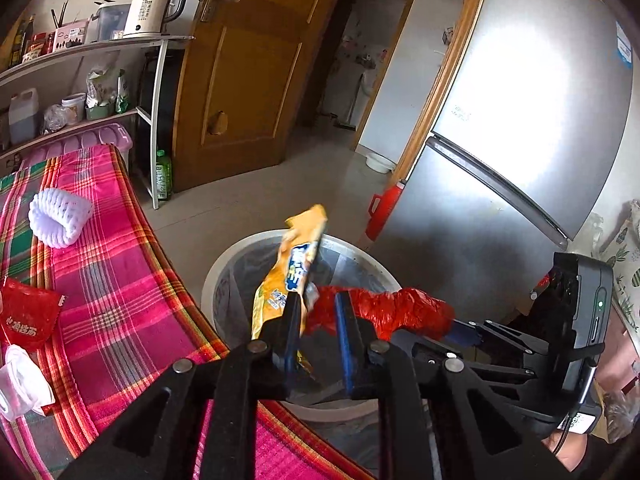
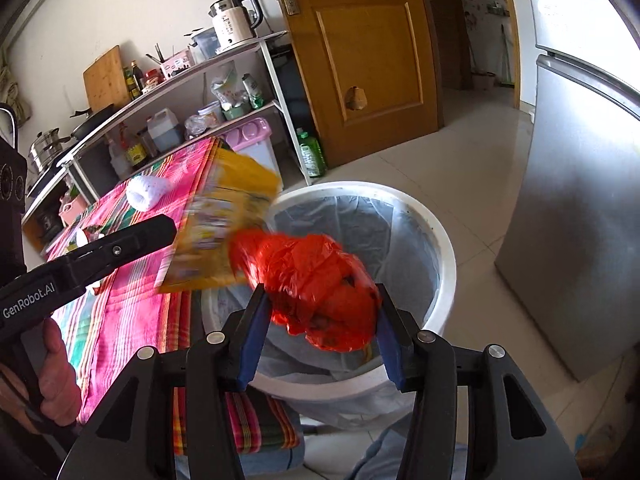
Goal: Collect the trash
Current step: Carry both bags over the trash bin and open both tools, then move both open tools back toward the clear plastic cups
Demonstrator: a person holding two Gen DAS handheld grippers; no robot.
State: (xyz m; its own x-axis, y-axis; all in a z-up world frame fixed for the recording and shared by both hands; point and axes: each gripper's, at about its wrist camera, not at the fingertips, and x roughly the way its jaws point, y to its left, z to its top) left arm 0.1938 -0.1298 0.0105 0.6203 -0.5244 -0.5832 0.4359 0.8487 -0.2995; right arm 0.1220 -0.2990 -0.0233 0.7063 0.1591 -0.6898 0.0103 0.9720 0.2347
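A white trash bin (image 1: pixel 212 276) with a clear liner stands on the floor beside the table; it also shows in the right wrist view (image 2: pixel 444 248). My left gripper (image 1: pixel 318 312) has its jaws apart; a yellow snack wrapper (image 1: pixel 292 268) leans against the left finger over the bin and looks blurred in the right wrist view (image 2: pixel 224 220). My right gripper (image 2: pixel 320 308) is shut on a crumpled red plastic bag (image 2: pixel 316 276), held over the bin; the bag also shows in the left wrist view (image 1: pixel 400 308).
The table with a pink plaid cloth (image 1: pixel 108 272) holds a white foam net (image 1: pixel 60 216), a red packet (image 1: pixel 28 316) and a clear plastic wrapper (image 1: pixel 20 384). A silver fridge (image 1: pixel 520 140) stands right of the bin. A shelf (image 1: pixel 100 48) and wooden door (image 1: pixel 248 80) are behind.
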